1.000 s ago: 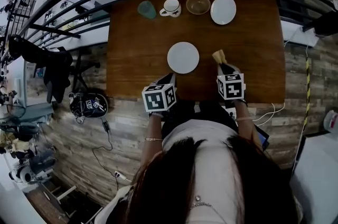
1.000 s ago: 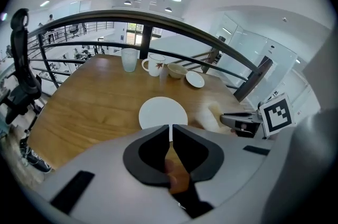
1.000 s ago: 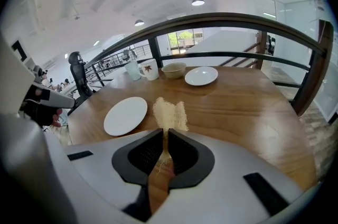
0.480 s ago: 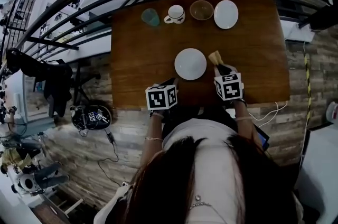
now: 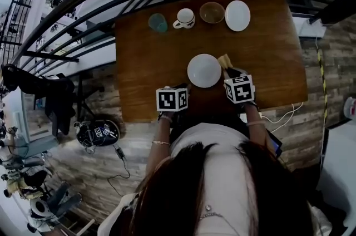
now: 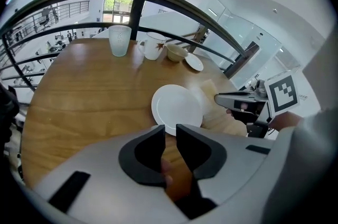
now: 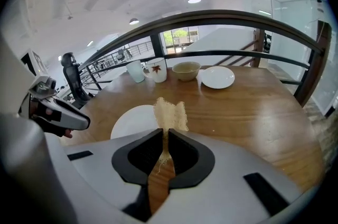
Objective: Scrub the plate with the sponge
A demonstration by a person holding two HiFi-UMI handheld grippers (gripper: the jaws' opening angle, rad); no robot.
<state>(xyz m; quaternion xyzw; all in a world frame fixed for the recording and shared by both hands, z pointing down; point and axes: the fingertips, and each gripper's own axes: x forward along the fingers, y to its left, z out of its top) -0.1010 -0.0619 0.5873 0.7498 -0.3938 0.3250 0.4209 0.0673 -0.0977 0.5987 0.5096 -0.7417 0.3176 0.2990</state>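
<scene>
Basically at the start: plate (image 5: 204, 70) sits bare mid-table toward the near edge, sponge (image 7: 170, 113) hangs just at its right rim, and I can't confirm contact, so I judge no scrubbing done. Right gripper (image 7: 163, 136) has its jaws clamped on the sponge's lower end, with the free flap pointing at the plate. Left gripper (image 6: 170, 132) is by the plate's near-left rim, jaws a narrow slit apart and empty, so bracing the plate and the whole scrub remain.
</scene>
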